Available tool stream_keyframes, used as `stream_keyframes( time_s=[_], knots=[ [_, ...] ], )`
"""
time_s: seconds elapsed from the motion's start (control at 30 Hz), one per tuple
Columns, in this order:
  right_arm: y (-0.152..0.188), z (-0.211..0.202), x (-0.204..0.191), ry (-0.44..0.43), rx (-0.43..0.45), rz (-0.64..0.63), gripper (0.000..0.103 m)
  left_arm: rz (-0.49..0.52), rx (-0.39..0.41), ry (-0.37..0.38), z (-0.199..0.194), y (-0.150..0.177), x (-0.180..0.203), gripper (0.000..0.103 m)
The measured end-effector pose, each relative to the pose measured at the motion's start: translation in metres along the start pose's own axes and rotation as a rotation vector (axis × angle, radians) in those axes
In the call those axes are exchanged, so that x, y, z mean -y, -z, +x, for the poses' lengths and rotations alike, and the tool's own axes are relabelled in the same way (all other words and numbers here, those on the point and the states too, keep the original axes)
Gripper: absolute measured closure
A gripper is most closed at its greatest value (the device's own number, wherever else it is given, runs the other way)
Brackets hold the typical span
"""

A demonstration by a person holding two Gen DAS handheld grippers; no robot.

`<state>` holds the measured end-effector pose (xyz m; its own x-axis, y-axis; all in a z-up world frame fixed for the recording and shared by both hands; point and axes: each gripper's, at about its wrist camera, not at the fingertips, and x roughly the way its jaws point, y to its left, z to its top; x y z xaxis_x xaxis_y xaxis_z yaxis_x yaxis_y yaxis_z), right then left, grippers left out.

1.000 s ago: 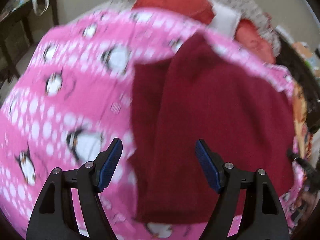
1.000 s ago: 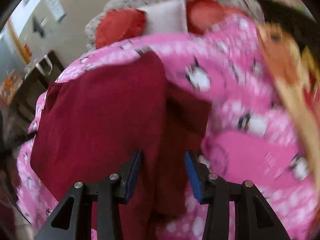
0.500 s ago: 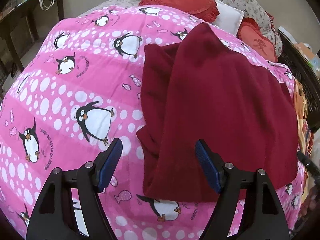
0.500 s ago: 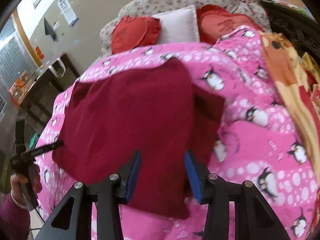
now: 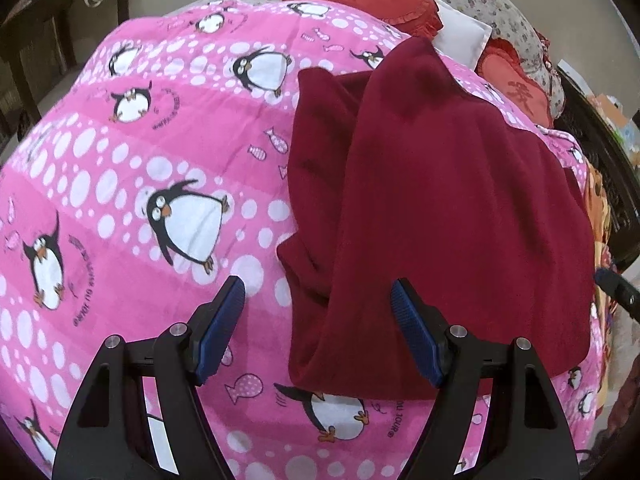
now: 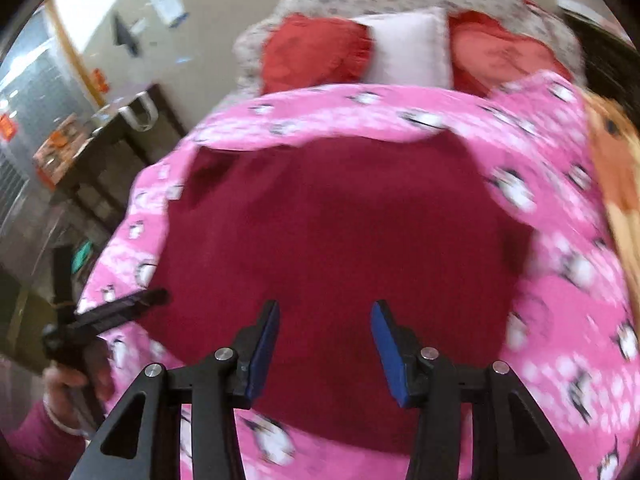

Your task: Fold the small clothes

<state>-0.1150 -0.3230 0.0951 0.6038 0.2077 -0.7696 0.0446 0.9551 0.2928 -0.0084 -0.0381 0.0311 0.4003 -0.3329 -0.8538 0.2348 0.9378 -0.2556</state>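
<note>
Two grippers: we see both above the bed, neither touching cloth.
Left gripper (image 5: 318, 330): we see its jaws standing wide with nothing between the blue pads; below them lie the near left edge of the garment and the blanket beside it.
Right gripper (image 6: 325, 350): its jaws stand at a middling gap and are opening, with nothing caught between them; the garment lies under them. This view is blurred.
Garment: a dark red garment (image 5: 460, 208) lies on the blanket, folded over on itself, with a top layer draped across a narrower layer that shows along its left side. Its near edge sits just beyond the left gripper's right finger.
Blanket: a pink penguin blanket (image 5: 160, 152) with white dots covers the bed and shows on every side of the garment.
Hand: from the right wrist view we see a hand (image 6: 66, 380) in a dark pink sleeve at the lower left, holding the left gripper's handle beside the bed.
Orange cloth: an orange patterned cloth (image 6: 616, 184) lies at the blanket's right edge.
Pillows: red cushions (image 6: 312, 52) flank a white pillow (image 6: 408, 48) at the bed's head.
Side surface: a dark side table (image 6: 116, 140) stands left of the bed, by the wall.
</note>
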Motion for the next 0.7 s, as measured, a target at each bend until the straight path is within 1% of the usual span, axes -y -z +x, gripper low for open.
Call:
stream_keyframes(
  time_s=[0.07,0.2,0.33,0.4,0.47,0.57,0.7],
  knots=[
    [-0.013,0.018,-0.021,-0.054,-0.023,-0.022,0.057,-0.013,-0.002,0.012,0.001,0.002,-0.002,0.027],
    [-0.042,0.054,-0.059,-0.091,-0.037,-0.071,0.057,-0.015,0.003,0.030,0.001,0.002,-0.003,0.027],
    [-0.077,0.089,-0.091,-0.160,-0.046,-0.037,0.055,-0.029,0.011,0.061,0.001,-0.002,-0.005,0.027],
    [-0.091,0.105,-0.104,-0.161,-0.052,-0.040,0.054,-0.031,0.016,0.065,0.002,-0.003,-0.005,0.027],
    [-0.104,0.123,-0.118,-0.143,-0.058,-0.053,0.054,-0.036,0.016,0.073,0.004,-0.004,-0.005,0.027],
    [-0.117,0.145,-0.126,-0.123,-0.083,-0.039,0.054,-0.046,0.016,0.085,0.005,-0.004,-0.006,0.027],
    [-0.128,0.180,-0.131,-0.056,-0.141,-0.019,0.054,-0.046,0.020,0.095,0.008,-0.009,-0.007,0.027]
  ],
)
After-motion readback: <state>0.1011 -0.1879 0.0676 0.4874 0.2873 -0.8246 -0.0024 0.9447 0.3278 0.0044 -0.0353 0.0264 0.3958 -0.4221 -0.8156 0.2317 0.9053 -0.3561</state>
